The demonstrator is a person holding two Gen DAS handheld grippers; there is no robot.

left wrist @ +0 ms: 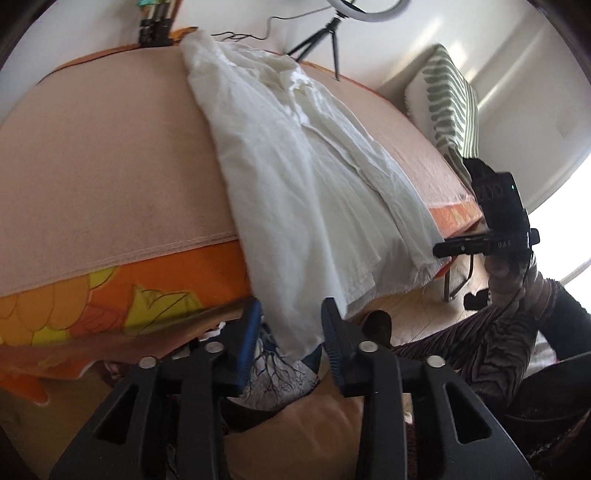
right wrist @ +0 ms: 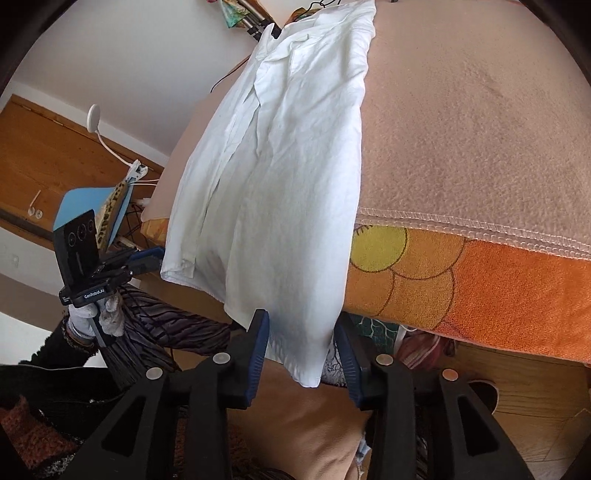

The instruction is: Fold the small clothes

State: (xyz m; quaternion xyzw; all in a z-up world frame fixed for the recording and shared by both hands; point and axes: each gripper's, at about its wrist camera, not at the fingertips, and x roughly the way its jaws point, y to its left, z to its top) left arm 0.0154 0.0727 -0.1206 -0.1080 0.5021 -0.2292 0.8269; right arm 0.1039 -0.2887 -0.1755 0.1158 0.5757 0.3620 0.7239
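Note:
A white shirt (left wrist: 295,166) (right wrist: 280,166) lies lengthwise on a beige blanket (left wrist: 110,166), and its hem hangs over the bed's near edge. My left gripper (left wrist: 293,332) stands open around one hanging hem corner; the cloth passes between the blue pads (left wrist: 255,332) without being pinched. In the right wrist view the left gripper (right wrist: 153,258) sits at the hem's left corner. My right gripper (right wrist: 303,347) is open too, with the other hem corner dangling loose between its fingers (right wrist: 260,343). From the left wrist view the right gripper (left wrist: 443,249) shows at the hem's right corner.
Under the blanket is an orange floral sheet (right wrist: 480,288) on the bed's side. A striped cushion (left wrist: 443,107) and a ring-light tripod (left wrist: 332,33) stand beyond the bed. A person's patterned trouser leg (left wrist: 480,343) is below the right gripper. A wooden door (right wrist: 44,155) is at the left.

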